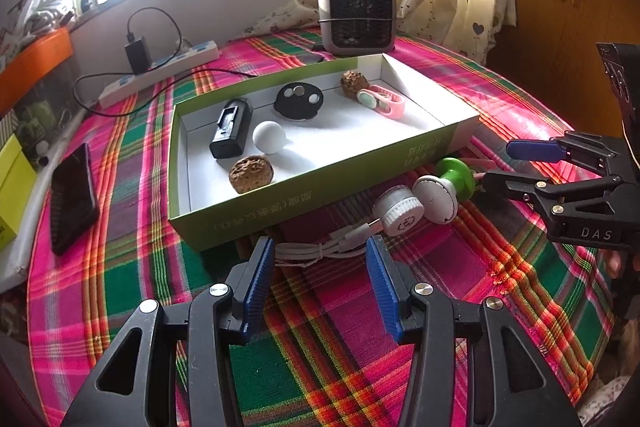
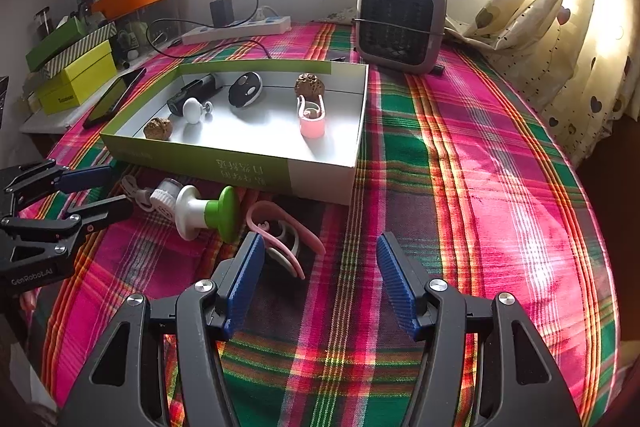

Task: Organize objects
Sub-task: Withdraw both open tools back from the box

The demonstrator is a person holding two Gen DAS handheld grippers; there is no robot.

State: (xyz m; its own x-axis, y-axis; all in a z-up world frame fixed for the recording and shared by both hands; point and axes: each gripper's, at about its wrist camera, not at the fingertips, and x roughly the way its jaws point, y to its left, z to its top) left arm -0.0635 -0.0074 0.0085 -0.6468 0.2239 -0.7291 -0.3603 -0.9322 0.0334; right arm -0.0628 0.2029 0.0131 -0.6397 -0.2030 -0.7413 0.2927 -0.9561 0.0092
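Left wrist view shows the left tool (image 1: 320,259) with its blue pads spread apart and nothing between them, hovering over the plaid cloth (image 1: 340,327) on the tabletop. Just beyond its tips, at 12 o'clock, lies a coiled white cable (image 1: 316,247), and beside that at 1 o'clock a white round-capped part (image 1: 400,211) and a green-and-white spool-shaped piece (image 1: 444,187), both just outside the near wall of the shallow green-sided box (image 1: 312,183). Inside the box sit two walnuts (image 1: 251,173), a white knob (image 1: 269,137), a black rectangular device (image 1: 231,129), a black oval key fob (image 1: 299,100) and a pink clip (image 1: 382,101). At 3 o'clock the right tool (image 1: 500,167) enters, jaws parted, near the green piece; whether it touches it cannot be told.

Right wrist view shows that tool (image 2: 320,263) wide open and empty, with a second pink clip (image 2: 280,239) lying on the cloth just past its left pad (image 2: 244,279). A small grey fan heater (image 2: 400,23) stands behind the box at 12 o'clock, a power strip (image 2: 240,29) at 11 o'clock, and a dark phone (image 2: 116,97) at 10 o'clock.
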